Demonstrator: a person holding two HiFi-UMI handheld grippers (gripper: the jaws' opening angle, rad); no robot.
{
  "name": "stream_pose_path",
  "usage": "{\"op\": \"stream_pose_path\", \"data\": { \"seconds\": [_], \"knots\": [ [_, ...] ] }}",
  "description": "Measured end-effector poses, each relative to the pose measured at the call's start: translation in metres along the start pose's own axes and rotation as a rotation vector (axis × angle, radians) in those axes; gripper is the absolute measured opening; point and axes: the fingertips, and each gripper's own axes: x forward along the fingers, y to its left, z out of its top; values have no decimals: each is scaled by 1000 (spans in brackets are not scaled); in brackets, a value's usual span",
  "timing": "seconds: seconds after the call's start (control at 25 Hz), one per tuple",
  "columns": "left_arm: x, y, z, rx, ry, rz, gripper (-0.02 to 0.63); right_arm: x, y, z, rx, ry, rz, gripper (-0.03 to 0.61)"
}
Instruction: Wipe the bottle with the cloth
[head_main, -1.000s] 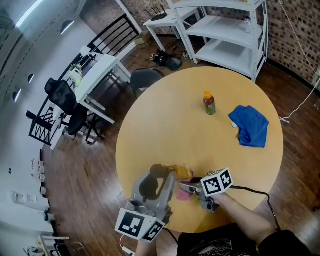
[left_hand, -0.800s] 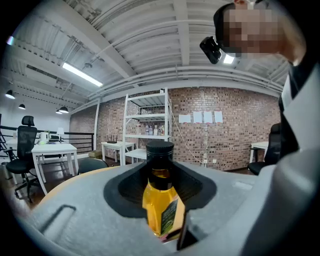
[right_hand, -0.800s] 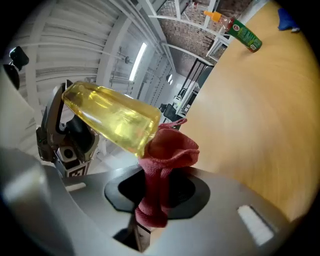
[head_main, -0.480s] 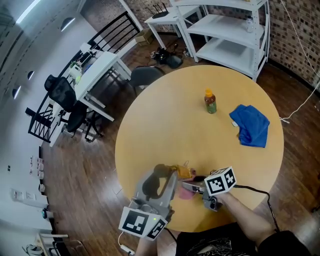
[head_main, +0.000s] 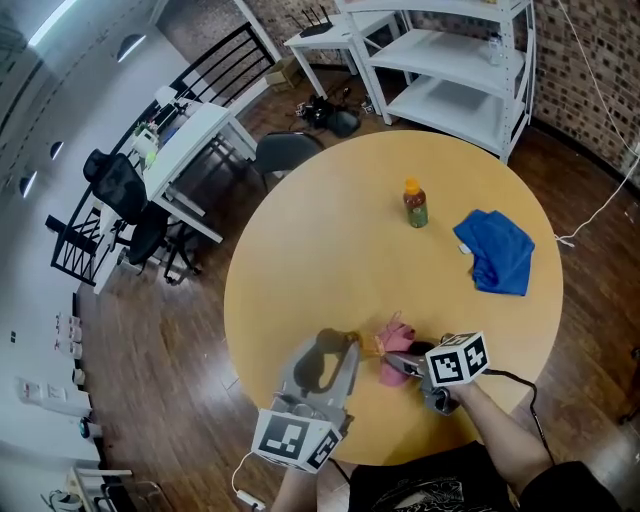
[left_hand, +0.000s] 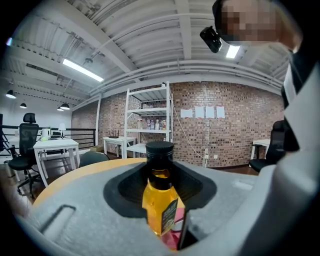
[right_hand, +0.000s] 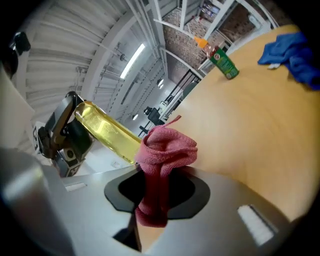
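A small bottle (left_hand: 159, 202) of yellow liquid with a black cap sticks out from between the jaws of my left gripper (left_hand: 167, 227), which is shut on its lower part. In the head view the left gripper (head_main: 345, 355) sits at the near edge of the round wooden table (head_main: 300, 260). My right gripper (head_main: 402, 366) is just to its right, shut on a pink cloth (head_main: 394, 334). In the right gripper view the cloth (right_hand: 166, 152) bunches up from the right gripper (right_hand: 159, 197) and touches the side of the tilted bottle (right_hand: 107, 129).
A green bottle with an orange cap (head_main: 415, 205) stands upright towards the far side of the table. A crumpled blue cloth (head_main: 497, 252) lies to its right. White shelves (head_main: 450, 60) and a desk with chairs (head_main: 170, 150) stand beyond the table.
The right gripper has shifted to the right, and the pink cloth has moved up from below the bottle to lie against its side. The left gripper has stayed nearly still with the bottle.
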Motion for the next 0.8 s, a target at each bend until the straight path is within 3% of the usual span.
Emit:
{"op": "stream_pose_path", "data": {
  "seconds": [0.08, 0.16, 0.48, 0.8],
  "knots": [
    [4, 0, -12, 13, 5, 14, 152, -17, -15, 9, -74, -36, -120, 98],
    [11, 1, -32, 33, 30, 23, 150, -31, -20, 21, -114, -77, -177, 98],
    [19, -3, -90, -12, 79, 41, 152, -58, 1, 48, -209, -130, -173, 98],
    [15, -7, -99, -24, 68, 39, 154, -66, 17, 41, -276, -102, -156, 98]
  ]
}}
